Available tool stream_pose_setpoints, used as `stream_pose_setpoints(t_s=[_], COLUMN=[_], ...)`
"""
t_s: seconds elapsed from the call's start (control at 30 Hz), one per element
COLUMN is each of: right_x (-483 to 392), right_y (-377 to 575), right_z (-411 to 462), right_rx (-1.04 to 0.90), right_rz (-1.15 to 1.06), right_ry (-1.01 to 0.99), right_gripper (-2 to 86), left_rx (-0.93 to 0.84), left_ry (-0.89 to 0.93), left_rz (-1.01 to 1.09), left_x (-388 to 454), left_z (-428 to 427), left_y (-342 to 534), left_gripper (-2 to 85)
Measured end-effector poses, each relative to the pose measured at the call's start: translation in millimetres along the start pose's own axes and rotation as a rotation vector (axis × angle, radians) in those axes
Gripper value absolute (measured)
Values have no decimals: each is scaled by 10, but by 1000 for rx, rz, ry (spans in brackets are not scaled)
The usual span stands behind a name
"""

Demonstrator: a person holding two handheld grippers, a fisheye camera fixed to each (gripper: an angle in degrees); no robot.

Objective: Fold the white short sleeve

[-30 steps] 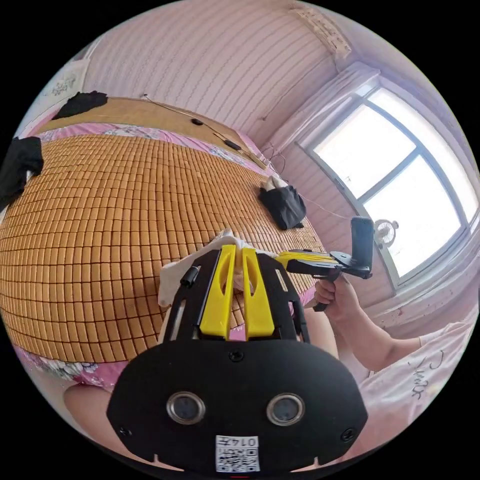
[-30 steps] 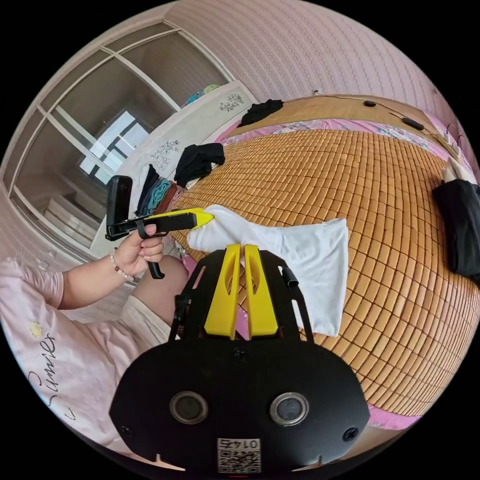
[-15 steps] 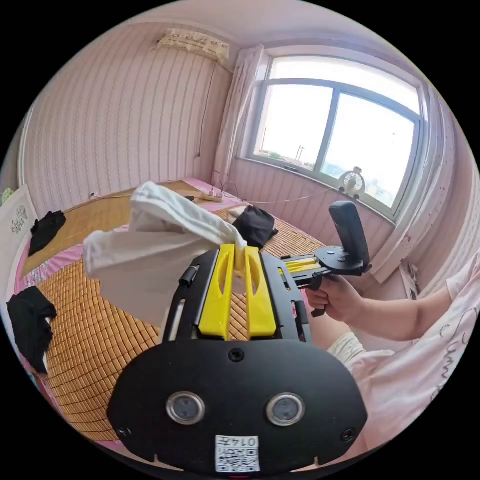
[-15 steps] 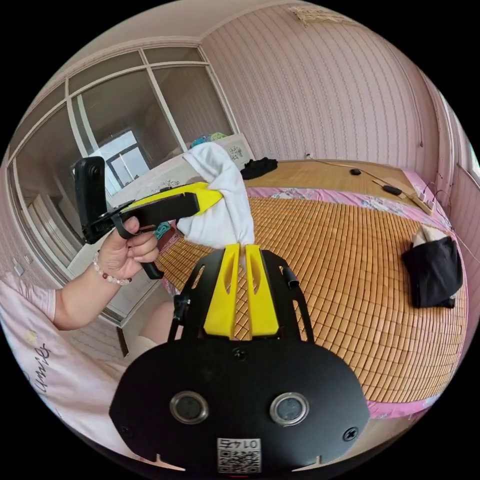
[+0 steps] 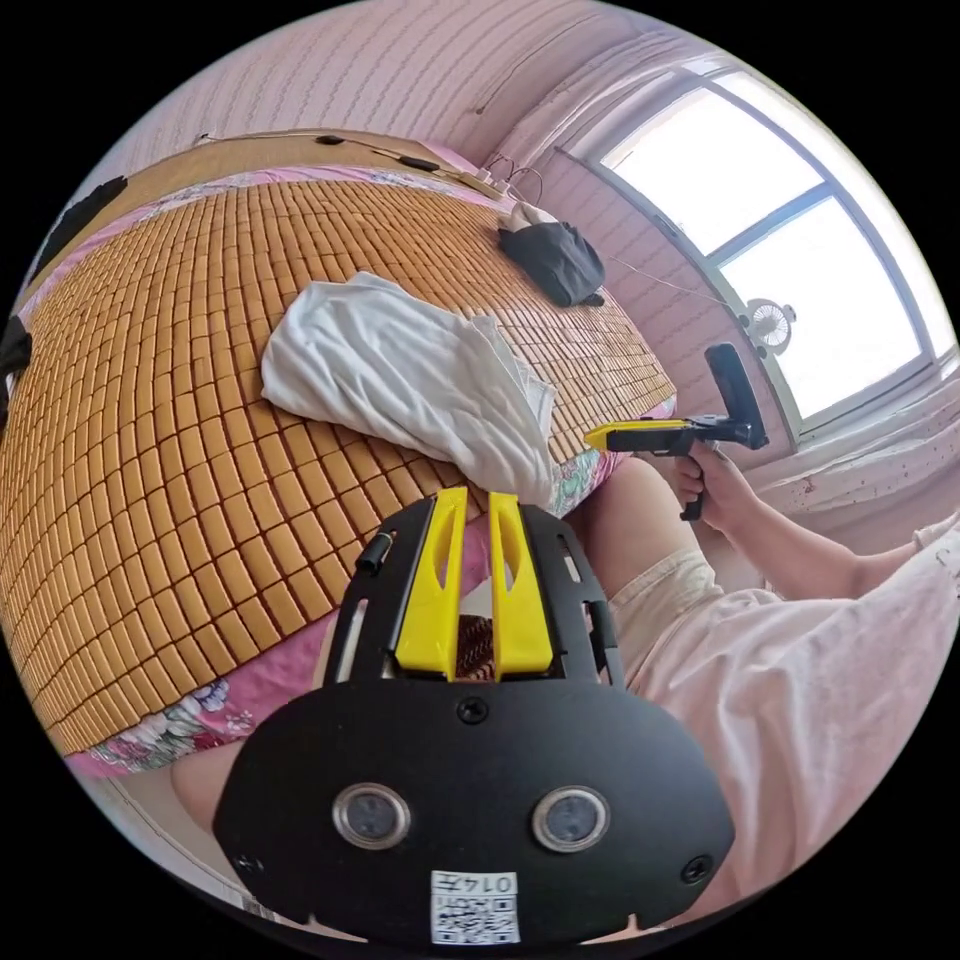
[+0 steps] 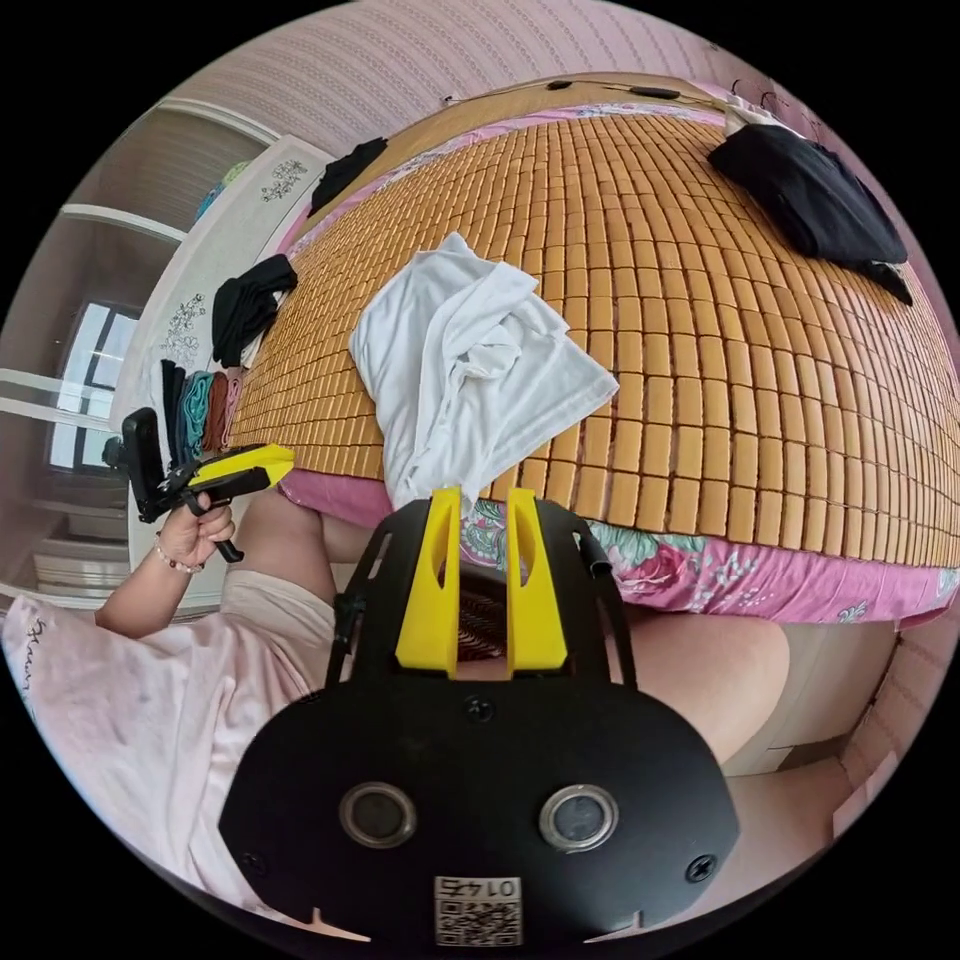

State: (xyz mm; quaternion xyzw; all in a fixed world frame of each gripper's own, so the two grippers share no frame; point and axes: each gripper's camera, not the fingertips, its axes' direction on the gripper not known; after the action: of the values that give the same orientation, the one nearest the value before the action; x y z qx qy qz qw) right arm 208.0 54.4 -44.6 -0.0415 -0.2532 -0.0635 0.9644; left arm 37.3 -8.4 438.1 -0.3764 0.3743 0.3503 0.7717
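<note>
Spreading comes first: the white short sleeve (image 6: 470,360) lies bunched and twisted on the bamboo mat (image 6: 760,330) of the bed, so I judge the step in hand to be re-gripping and flattening it before any fold. To do this well, each claw should take a separate edge point, likely the hem corners or shoulders, pinch only 1 layer, and draw the cloth taut and flat against the mat; grabbing the knotted middle would only lock in the creases. Relative to the shirt: its near end droops over the mat edge onto the pink floral sheet (image 6: 700,580), and in the right gripper view the right gripper (image 6: 478,500) sits just short of that drooping end, jaws parted with a clear gap and nothing between them. In the left gripper view the left gripper (image 5: 465,500) also stands with both jaws apart and empty, its tips just beside the shirt's (image 5: 400,370) near hanging corner, not touching as far as I can tell. The right gripper (image 5: 625,436) shows in that view too, off to the window side of the shirt, well apart from the cloth. Beyond the shirt, toward the far mat corner, lies a black garment (image 6: 810,195), clear of the work area.
</note>
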Motion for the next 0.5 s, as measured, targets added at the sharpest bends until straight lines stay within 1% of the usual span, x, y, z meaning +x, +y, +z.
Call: stream_pose_setpoints(t_s=[0.07, 0.17, 0.23, 0.3, 0.37, 0.4, 0.43, 0.5], right_x=[27, 68, 95, 114, 133, 117, 94, 62], right_y=[-181, -458, -635, -731, -784, -778, -766, -731], right_z=[-10, 18, 61, 113, 191, 176, 160, 132], right_rx=[20, 30, 34, 20, -12, 3, 0, -10], right_rz=[12, 22, 23, 24, 29, 29, 24, 20], right_ry=[45, 165, 236, 260, 275, 293, 302, 299], right_gripper=[86, 96, 106, 106, 92, 49, 21, 7], left_rx=[5, 2, -7, -16, -41, -51, -79, -183], left_ry=[-24, -64, -65, -44, -57, -63, -80, -107], left_rz=[55, 110, 99, 82, 74, 69, 58, 42], left_x=[85, 205, 238, 260, 288, 288, 281, 251], left_z=[-11, 72, 160, 250, 392, 432, 525, 703], left_y=[-326, -782, -1037, -1254, -1484, -1526, -1593, -1643], left_gripper=[50, 59, 69, 80, 92, 94, 90, 73])
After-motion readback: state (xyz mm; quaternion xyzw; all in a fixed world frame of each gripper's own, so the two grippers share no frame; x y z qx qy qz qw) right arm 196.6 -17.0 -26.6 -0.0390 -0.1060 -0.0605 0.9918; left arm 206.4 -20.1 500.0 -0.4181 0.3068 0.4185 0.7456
